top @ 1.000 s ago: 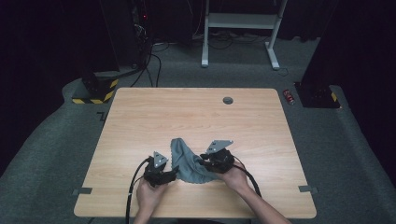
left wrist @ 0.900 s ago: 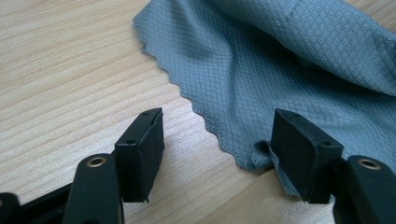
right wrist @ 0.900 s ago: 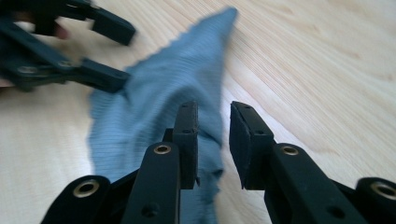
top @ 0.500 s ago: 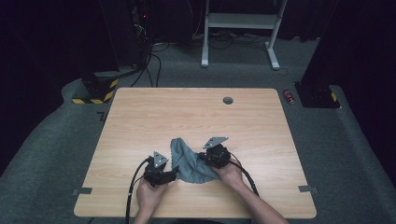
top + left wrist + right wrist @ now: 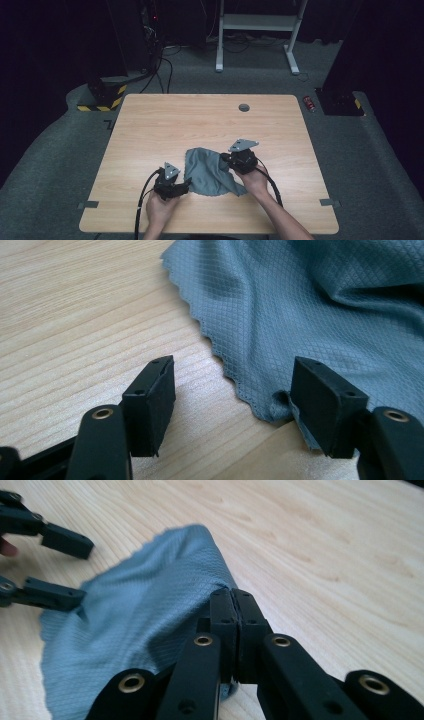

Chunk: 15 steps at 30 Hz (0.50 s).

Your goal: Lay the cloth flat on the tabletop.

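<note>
Pinching one edge of the grey cloth (image 5: 210,171) between closed jaws, the right gripper (image 5: 233,600) is lifting it off the table (image 5: 175,125) while the left gripper (image 5: 232,390), jaws wide, is straddling a corner not yet gripped.

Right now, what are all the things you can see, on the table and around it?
Cloth: one, grey-blue, near middle of the table, between the grippers.
Table: one, light wood.
Round cap: one, grey, set in the tabletop's far side.
Can: one, red, on the floor by the far right corner.
White frame: one, on the floor beyond the table.
Right gripper: one, black, jaws shut on the cloth's edge.
Left gripper: one, black, jaws open at the cloth's corner.
</note>
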Available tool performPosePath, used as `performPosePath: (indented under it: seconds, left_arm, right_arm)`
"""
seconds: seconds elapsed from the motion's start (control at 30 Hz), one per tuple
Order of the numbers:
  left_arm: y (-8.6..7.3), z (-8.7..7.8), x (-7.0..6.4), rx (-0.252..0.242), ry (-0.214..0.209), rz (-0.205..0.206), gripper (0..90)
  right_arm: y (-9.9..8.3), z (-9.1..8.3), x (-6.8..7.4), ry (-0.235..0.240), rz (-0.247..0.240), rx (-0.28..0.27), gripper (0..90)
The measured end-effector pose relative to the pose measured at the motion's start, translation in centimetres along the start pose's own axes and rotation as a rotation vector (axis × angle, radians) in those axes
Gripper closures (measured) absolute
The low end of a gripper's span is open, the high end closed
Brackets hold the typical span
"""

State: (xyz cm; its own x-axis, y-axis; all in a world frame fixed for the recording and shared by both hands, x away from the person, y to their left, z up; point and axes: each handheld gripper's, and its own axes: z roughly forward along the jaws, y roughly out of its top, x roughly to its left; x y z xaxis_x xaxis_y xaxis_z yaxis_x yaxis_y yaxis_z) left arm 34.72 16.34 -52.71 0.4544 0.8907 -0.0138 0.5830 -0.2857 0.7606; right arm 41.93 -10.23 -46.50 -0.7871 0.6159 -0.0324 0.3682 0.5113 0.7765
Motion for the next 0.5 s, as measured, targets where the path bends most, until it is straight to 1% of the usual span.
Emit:
performPosePath:
  seconds: [0.1,0.2,0.23,0.27,0.3,0.33,0.4,0.43,0.47,0.5]
  left_arm:
    - [0.0,0.0,0.0,0.000,0.000,0.000,34.7]
    - [0.0,0.0,0.0,0.000,0.001,-0.001,34.6]
    - [0.0,0.0,0.0,0.000,0.001,-0.001,34.7]
    - [0.0,0.0,0.0,0.000,0.001,-0.002,34.7]
    - [0.0,0.0,0.0,0.000,0.000,-0.001,34.7]
    - [0.0,0.0,0.0,0.000,0.000,-0.001,34.6]
    - [0.0,0.0,0.0,0.001,0.001,-0.001,34.6]
    - [0.0,0.0,0.0,0.001,0.001,-0.001,34.6]
    - [0.0,0.0,0.0,0.001,0.001,-0.001,34.6]
    - [0.0,0.0,0.0,0.000,0.000,-0.001,34.6]
  right_arm:
    - [0.3,-0.1,1.1,0.021,-0.055,0.002,88.3]
    - [0.3,0.4,2.7,0.060,-0.108,0.009,87.8]
    - [0.2,1.0,3.7,0.096,-0.133,0.031,87.0]
    - [0.2,1.0,3.7,0.096,-0.133,0.031,87.0]
    - [-0.1,1.8,4.7,0.124,-0.164,0.067,84.8]
    - [-0.1,1.8,4.7,0.124,-0.164,0.067,84.8]
    - [-0.6,3.0,5.5,0.155,-0.191,0.119,81.7]
    - [-0.8,3.4,5.6,0.160,-0.196,0.134,80.9]
    - [-1.2,3.9,5.7,0.172,-0.194,0.155,80.5]
    - [-1.4,4.0,5.7,0.177,-0.188,0.157,80.4]
